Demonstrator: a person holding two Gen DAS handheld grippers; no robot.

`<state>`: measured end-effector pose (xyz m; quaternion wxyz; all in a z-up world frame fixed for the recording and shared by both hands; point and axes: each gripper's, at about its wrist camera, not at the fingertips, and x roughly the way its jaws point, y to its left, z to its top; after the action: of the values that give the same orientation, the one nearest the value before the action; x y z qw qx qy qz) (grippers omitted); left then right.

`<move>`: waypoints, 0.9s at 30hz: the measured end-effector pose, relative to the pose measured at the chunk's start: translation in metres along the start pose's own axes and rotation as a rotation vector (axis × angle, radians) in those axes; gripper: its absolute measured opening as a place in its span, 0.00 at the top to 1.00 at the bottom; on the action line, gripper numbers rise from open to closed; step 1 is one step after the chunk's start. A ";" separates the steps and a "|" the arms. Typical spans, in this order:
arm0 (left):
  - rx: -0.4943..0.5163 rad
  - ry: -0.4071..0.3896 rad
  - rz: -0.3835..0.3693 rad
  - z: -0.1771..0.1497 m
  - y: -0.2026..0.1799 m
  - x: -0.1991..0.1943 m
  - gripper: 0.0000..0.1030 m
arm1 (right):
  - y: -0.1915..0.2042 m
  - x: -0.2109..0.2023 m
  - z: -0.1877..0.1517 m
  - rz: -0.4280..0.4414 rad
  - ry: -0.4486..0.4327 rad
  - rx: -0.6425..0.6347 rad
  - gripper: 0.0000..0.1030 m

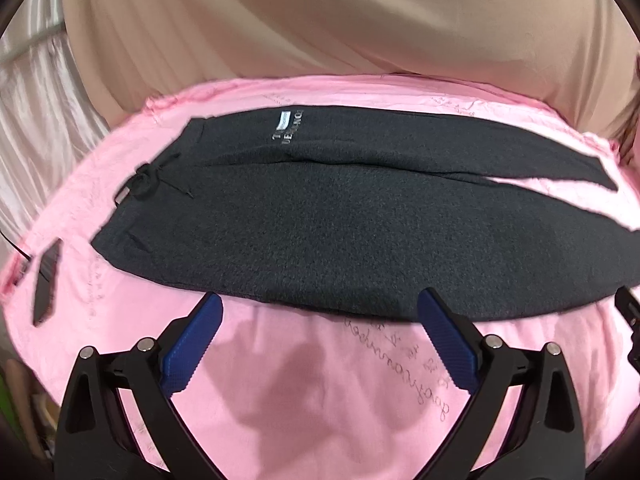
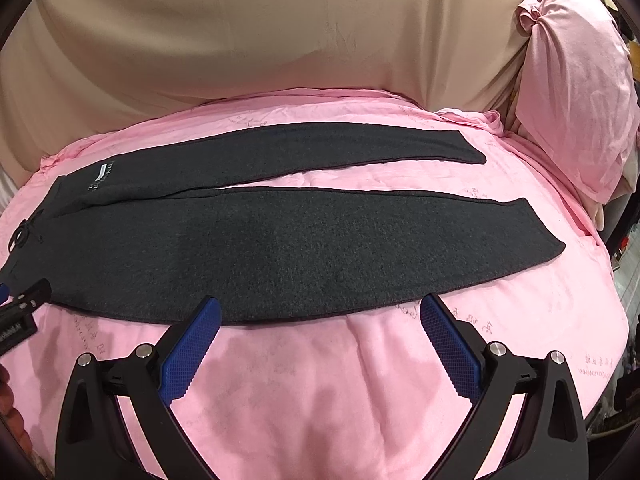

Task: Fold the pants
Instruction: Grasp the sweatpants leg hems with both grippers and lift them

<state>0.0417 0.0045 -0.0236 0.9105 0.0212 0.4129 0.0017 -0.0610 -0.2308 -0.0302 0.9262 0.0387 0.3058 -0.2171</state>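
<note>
Pink bed sheet (image 2: pixel 320 400), beige wall behind: pants laid flat, folding looks not yet begun.
Both grippers hover spread and empty, the left gripper (image 1: pixel 320 336) near the waistband half, the right gripper (image 2: pixel 320 340) near the legs; the dark pants (image 2: pixel 280 248) lie just ahead of the fingertips. The next move likely calls for pinching the near edge and folding it across.

The dark pants (image 1: pixel 320 220) carry a small white print (image 1: pixel 289 126) near the waistband, in the upper middle of the left wrist view, with a pale label above it; its letters are too blurred to read. The pink bedsheet (image 1: pixel 320 400) shows faint cursive writing (image 1: pixel 420 376) at lower right, not legible.
</note>
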 end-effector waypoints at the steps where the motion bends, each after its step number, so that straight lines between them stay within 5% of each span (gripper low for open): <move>1: -0.026 0.017 -0.045 0.006 0.010 0.005 0.06 | -0.009 0.006 0.006 0.035 0.015 0.007 0.05; 4: -0.154 0.054 -0.168 0.037 0.058 0.026 0.06 | -0.046 0.027 0.026 0.088 0.028 0.070 0.05; 6: -0.231 0.057 -0.181 0.062 0.090 0.043 0.06 | -0.078 0.044 0.044 0.092 0.017 0.115 0.05; 15: -0.274 0.074 0.049 0.198 0.192 0.151 0.06 | -0.196 0.139 0.151 0.013 -0.033 0.106 0.05; 21: -0.240 0.129 0.150 0.256 0.228 0.234 0.06 | -0.252 0.219 0.211 0.025 0.002 0.128 0.07; 27: -0.367 0.258 0.069 0.260 0.261 0.297 0.06 | -0.268 0.288 0.241 -0.016 0.097 0.121 0.08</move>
<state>0.4367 0.2615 -0.0653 0.8382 -0.1314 0.5176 0.1106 0.1637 -0.6312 0.0135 0.9044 0.1026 0.3371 -0.2405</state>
